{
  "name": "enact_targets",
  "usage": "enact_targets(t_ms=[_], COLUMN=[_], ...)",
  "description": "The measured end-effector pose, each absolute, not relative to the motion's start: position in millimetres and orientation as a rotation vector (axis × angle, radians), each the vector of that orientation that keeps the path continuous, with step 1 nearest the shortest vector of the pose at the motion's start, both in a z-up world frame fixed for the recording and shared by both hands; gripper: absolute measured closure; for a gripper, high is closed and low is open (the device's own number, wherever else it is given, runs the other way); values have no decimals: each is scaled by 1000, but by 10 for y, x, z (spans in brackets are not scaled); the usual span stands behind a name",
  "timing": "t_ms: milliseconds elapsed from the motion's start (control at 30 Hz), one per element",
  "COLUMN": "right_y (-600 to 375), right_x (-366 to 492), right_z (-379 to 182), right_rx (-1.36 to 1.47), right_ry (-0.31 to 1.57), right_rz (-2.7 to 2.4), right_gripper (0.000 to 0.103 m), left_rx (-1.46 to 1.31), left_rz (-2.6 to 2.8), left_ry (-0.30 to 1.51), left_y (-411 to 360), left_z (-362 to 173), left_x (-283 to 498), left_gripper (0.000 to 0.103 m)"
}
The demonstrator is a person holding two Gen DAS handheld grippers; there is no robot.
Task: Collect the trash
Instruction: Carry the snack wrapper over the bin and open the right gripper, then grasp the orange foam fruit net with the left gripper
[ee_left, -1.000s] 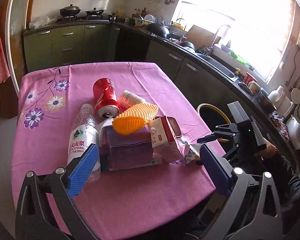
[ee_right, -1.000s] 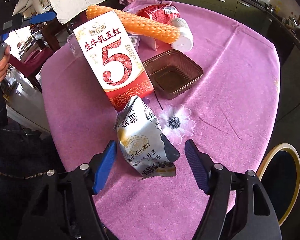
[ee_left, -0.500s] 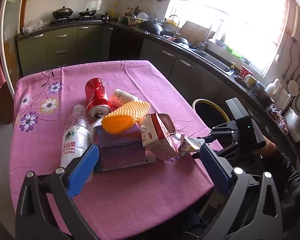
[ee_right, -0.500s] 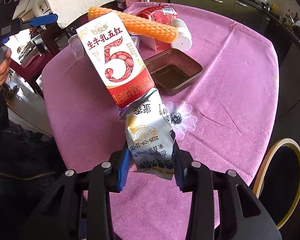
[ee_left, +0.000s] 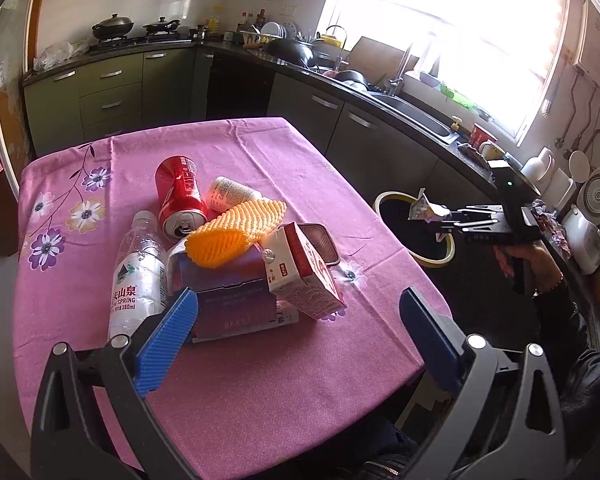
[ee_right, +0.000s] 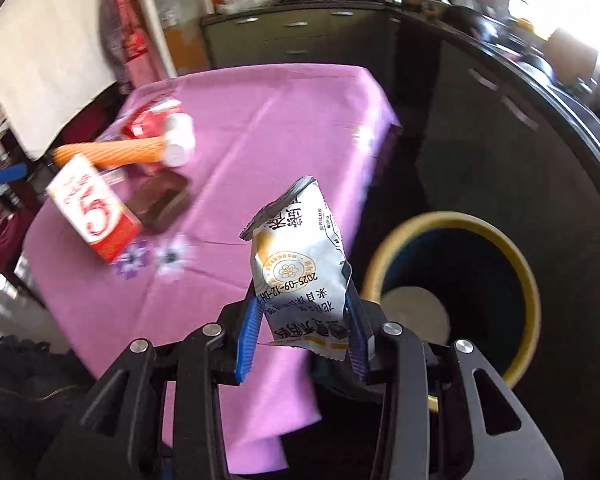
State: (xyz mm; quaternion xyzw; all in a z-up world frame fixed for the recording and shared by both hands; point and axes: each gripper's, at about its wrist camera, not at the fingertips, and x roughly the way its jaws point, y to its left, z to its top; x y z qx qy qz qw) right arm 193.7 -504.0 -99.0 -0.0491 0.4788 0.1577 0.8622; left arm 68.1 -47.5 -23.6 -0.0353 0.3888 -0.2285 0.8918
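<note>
My right gripper (ee_right: 302,334) is shut on a silver snack wrapper (ee_right: 300,264) and holds it in the air off the table's edge, beside the yellow-rimmed black bin (ee_right: 532,280). In the left wrist view the wrapper (ee_left: 422,211) hangs over the bin (ee_left: 444,254). My left gripper (ee_left: 296,334) is open and empty above the near side of the trash pile: a red milk carton (ee_left: 308,276), a purple box (ee_left: 228,292), an orange foam net (ee_left: 236,228), a water bottle (ee_left: 138,276), a red can (ee_left: 180,196) and a brown tray (ee_left: 320,236).
The pink flowered tablecloth (ee_left: 260,376) covers the table. A small white bottle (ee_left: 228,192) lies by the can. Dark kitchen cabinets (ee_left: 112,92) and a sink counter (ee_left: 412,104) run behind and to the right of the table.
My right gripper closed on the snack wrapper, lifted it off the table and swung it right to the bin. My left gripper stayed open over the pile.
</note>
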Motion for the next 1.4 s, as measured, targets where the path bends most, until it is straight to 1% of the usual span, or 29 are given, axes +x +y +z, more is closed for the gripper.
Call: enact_targets(t_ms=[167, 233, 267, 433, 567, 833, 1000, 1167, 1267, 1367, 1400], right_y=[-5737, -5891, -5929, -5913, -5720, -5515, -5415, -5368, -5344, -5304, -5293], right_x=[2379, 2491, 2523, 2448, 2292, 2194, 2161, 2156, 2178, 2171, 2186], right_z=[-1345, -1492, -1537, -1560, -1546, -1504, -1516, -1553, -1557, -1545, -1548], right_rx=[-3, 4, -8, 22, -19, -36, -39, -46, -46, -46, -47], right_ry=[1109, 1137, 1136, 1107, 1100, 1091, 1097, 1117, 1118, 1115, 1114], right_rz=[106, 41, 3, 6, 32, 63, 82, 93, 97, 109, 113], right_gripper=[63, 51, 42, 41, 38, 38, 38, 38, 38, 38, 38], left_rx=[-64, -58, -56, -51, -46, -21, -93, -153, -170, -197, -206], left_rz=[-487, -486, -486, -486, -475, -553, -606, -644, -634, -632, -630], left_ry=[814, 821, 826, 849, 862, 873, 944, 1013, 1038, 1060, 1069], left_y=[-532, -556, -566, -585, -537, -397, -258, -257, -252, -226, -216], left_z=[-249, -269, -281, -330, -360, -269, -291, -454, -530, -587, -609], left_x=[671, 673, 678, 725, 794, 1227, 1650, 1804, 1839, 1863, 1876], left_gripper=[7, 7, 7, 7, 7, 7, 7, 8, 13, 25, 34])
